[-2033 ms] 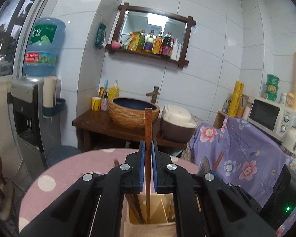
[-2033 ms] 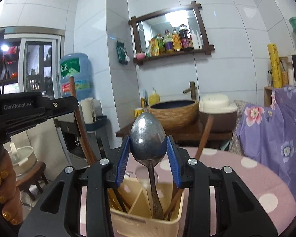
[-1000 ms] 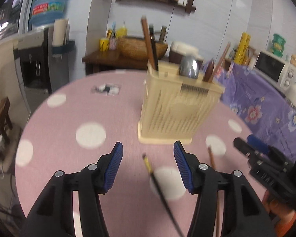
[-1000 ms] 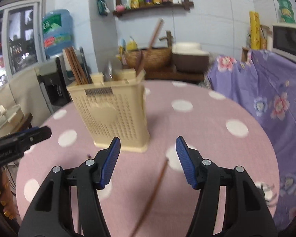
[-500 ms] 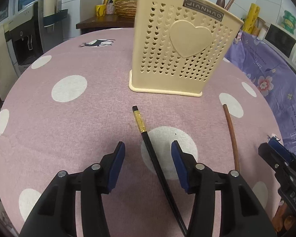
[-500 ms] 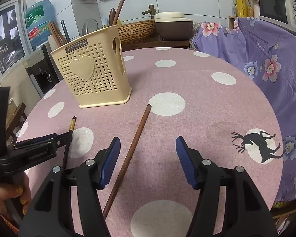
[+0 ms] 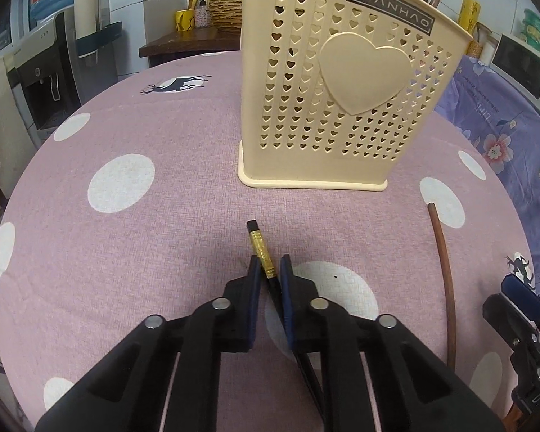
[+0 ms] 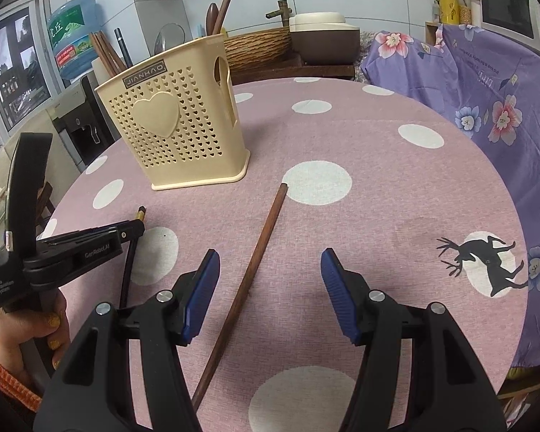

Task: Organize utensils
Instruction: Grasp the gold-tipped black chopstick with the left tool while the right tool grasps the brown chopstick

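A black chopstick with a gold band (image 7: 257, 241) lies on the pink polka-dot table (image 7: 162, 237), in front of the cream utensil holder (image 7: 342, 108). My left gripper (image 7: 270, 270) is shut on this chopstick just behind the gold band; its left gripper (image 8: 136, 230) tip also shows in the right wrist view. A brown chopstick (image 8: 266, 230) lies on the cloth between the fingers of my right gripper (image 8: 270, 255), which is open and not touching it. The holder (image 8: 176, 133) holds several chopsticks and spoons.
A purple floral cloth (image 8: 486, 90) covers furniture to the right of the table. Behind the table are a water dispenser (image 7: 54, 54) and a dark side table with a wicker basin (image 8: 259, 45). A person's hand (image 8: 25, 327) holds the left gripper at the near left.
Both grippers have come down from the holder's top to the tabletop. The left jaws, open half a second ago, have shut on the black chopstick. The right jaws have stayed open.
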Demonstrator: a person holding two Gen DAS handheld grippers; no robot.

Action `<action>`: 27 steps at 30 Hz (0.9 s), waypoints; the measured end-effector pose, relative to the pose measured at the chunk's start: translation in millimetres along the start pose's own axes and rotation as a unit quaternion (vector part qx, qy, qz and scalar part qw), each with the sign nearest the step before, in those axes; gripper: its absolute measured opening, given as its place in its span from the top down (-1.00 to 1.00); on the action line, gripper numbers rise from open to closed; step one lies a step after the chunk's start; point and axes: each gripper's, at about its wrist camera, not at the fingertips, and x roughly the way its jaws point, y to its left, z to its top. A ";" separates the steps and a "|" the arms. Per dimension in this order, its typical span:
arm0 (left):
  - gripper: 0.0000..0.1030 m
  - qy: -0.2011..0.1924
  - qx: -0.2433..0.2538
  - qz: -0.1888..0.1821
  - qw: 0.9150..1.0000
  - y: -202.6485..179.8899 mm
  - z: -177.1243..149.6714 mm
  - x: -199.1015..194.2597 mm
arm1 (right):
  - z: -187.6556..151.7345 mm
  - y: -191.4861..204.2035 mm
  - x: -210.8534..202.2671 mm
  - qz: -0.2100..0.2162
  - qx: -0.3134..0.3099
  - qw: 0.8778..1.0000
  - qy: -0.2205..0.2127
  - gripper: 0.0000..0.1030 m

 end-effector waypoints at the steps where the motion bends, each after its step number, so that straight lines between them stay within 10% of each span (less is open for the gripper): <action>1: 0.78 0.000 0.001 -0.001 1.000 0.5 0.1 0.1 | 0.3 0.4 1.5 0.002 0.000 1.000 0.003 -0.15; 27: 0.79 -0.004 0.006 -0.002 1.000 -1.6 -1.4 -0.4 | 48.1 7.0 85.1 -0.050 0.019 0.996 0.075 0.70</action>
